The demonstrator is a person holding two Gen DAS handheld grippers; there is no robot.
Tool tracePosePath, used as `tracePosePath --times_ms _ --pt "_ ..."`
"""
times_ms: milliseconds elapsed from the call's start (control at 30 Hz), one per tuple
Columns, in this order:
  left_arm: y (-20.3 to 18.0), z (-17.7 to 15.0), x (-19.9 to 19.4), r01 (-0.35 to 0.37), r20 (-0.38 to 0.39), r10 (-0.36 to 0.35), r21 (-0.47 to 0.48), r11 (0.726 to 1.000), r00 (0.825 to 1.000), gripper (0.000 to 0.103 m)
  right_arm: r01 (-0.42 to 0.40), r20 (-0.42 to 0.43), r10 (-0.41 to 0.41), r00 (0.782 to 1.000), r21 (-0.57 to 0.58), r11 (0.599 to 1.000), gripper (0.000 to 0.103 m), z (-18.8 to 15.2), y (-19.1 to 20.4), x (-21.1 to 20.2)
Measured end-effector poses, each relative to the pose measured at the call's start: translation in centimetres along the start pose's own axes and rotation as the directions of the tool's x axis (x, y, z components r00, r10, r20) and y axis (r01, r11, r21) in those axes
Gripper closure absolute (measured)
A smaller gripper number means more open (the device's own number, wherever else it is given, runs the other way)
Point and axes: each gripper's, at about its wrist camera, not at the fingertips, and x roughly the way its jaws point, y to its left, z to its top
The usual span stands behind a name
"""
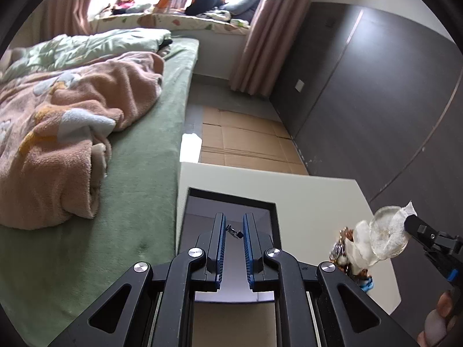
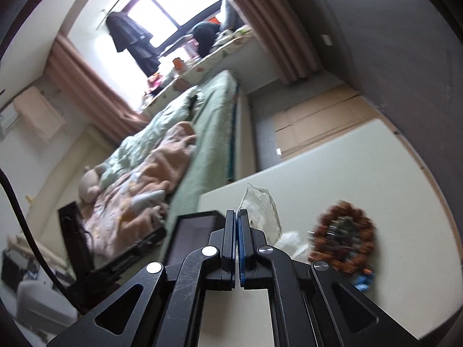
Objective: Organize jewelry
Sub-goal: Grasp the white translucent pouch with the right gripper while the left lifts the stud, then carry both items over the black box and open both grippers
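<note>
Clear plastic bag [image 2: 262, 214] upright, pinched in right claw [image 2: 237, 217]; left claw [image 1: 233, 225] narrowly parted.

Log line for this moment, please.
left tongs: open over black box | right tongs: shut on clear bag, lifted | bead bracelet: on table

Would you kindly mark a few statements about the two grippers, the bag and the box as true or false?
1. The right gripper is shut on a clear plastic bag. True.
2. The left gripper is fully shut. False: its jaws stand apart, a small earring between them.
3. The black box sits on the bed. False: it sits on the white table.
4. A beaded bracelet lies on the table. True.
</note>
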Motion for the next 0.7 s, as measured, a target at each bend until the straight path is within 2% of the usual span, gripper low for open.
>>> tracePosePath --times_ms 100,233,300,333,367,433,500,700 --pt "0.5 0.3 0.0 0.012 -0.004 -0.012 -0.021 1.0 1.0 0.09 -0.016 -0.007 0.015 1.0 -0.053 0.998 0.1 1.1 2.6 1.2" --pt "0.7 0.7 0.5 0.034 -0.04 -0.037 -0.06 0.998 0.999 0.09 -0.119 -0.01 0.118 0.993 -0.049 0.992 0.1 1.6 3.9 2.5" --pt "0.8 1.0 0.5 0.062 -0.049 -0.067 -0.09 0.994 0.997 0.084 -0.167 -0.004 0.167 0.986 -0.045 0.985 0.1 1.3 3.8 3.3" --pt "1.0 1.0 0.5 0.061 -0.045 -0.065 -0.096 0.994 0.997 0.068 -0.199 -0.014 0.199 0.98 -0.034 0.979 0.1 1.1 3.7 3.9" --pt "1.1 1.0 0.4 0.048 -0.039 -0.052 -0.1 0.994 0.998 0.043 -0.236 -0.015 0.236 0.972 -0.028 0.971 0.1 0.9 3.6 4.2" --pt "1.5 0.9 0.1 0.025 -0.024 -0.028 -0.123 0.992 0.999 0.021 -0.264 -0.011 0.263 0.965 -0.034 0.964 0.1 0.7 3.9 4.9" --pt "2.0 0.9 -0.4 0.039 -0.007 -0.041 -0.156 0.987 0.999 0.02 -0.253 -0.025 0.252 0.967 -0.056 0.966 0.1 0.4 4.4 5.7" --pt "3.4 0.5 -1.8 0.026 0.013 -0.024 -0.205 0.978 1.0 0.02 -0.305 -0.053 0.303 0.952 -0.041 0.951 0.1 -0.4 5.3 7.2"
